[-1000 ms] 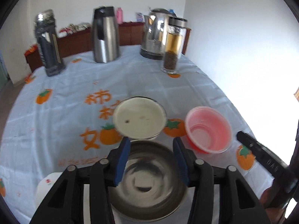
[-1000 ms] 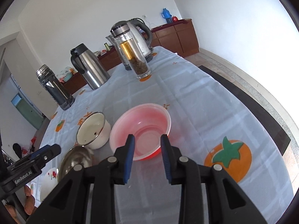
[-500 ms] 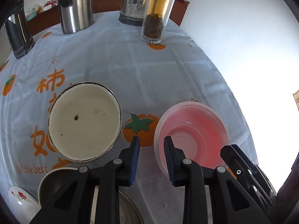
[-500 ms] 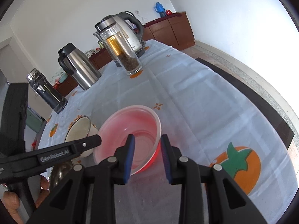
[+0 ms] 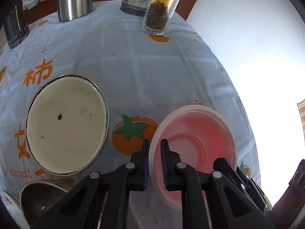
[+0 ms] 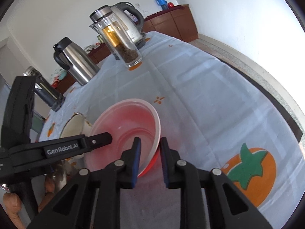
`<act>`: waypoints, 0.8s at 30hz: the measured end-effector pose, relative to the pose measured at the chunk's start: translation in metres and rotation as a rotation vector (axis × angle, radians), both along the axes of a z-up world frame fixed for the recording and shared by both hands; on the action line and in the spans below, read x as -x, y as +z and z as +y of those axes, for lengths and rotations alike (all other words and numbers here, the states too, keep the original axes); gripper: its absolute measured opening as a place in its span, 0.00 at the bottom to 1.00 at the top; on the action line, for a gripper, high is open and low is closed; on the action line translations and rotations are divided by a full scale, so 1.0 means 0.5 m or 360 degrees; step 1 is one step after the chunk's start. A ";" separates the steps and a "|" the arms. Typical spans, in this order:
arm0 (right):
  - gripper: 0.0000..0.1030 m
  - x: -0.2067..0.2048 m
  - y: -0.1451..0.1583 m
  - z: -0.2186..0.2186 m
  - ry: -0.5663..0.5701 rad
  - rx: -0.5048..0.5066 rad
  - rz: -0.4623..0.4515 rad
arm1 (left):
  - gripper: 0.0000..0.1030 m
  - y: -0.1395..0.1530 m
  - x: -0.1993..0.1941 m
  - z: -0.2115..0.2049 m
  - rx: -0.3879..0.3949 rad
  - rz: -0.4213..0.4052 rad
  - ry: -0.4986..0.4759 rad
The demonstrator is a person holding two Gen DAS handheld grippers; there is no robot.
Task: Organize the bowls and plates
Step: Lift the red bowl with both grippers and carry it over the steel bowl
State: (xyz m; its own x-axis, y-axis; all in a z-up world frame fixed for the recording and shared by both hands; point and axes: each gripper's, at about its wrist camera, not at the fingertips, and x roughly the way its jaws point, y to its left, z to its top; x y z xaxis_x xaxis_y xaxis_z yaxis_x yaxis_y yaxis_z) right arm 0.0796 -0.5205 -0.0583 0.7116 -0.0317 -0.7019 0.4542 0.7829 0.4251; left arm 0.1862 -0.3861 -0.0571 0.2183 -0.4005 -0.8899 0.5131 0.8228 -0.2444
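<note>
You have the plastic bowl right of the enamel bowl, the steel bowl nearer you, the tea bottle behind.

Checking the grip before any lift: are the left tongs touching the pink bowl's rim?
Touching. In the left wrist view the left tongs straddle the pink bowl, their pads pressed on either side of its near rim.
</note>
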 end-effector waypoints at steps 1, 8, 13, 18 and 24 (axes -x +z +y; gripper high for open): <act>0.18 0.002 -0.001 -0.003 -0.0006 -0.0010 -0.0001 | 0.09 -0.001 0.001 0.000 0.0004 0.0001 -0.0004; 0.16 0.026 0.018 0.005 -0.0011 -0.0004 0.0010 | 0.07 0.031 0.034 0.011 0.0048 -0.0075 -0.0045; 0.16 0.055 0.041 0.032 0.0010 0.0000 -0.0001 | 0.07 0.072 0.093 0.033 -0.0026 -0.0277 -0.0091; 0.16 0.101 0.061 0.071 0.0015 -0.0002 -0.0017 | 0.07 0.088 0.139 0.064 -0.0034 -0.0346 -0.0098; 0.16 0.147 0.073 0.117 0.0023 0.0009 -0.0041 | 0.07 0.098 0.184 0.112 -0.0005 -0.0366 -0.0097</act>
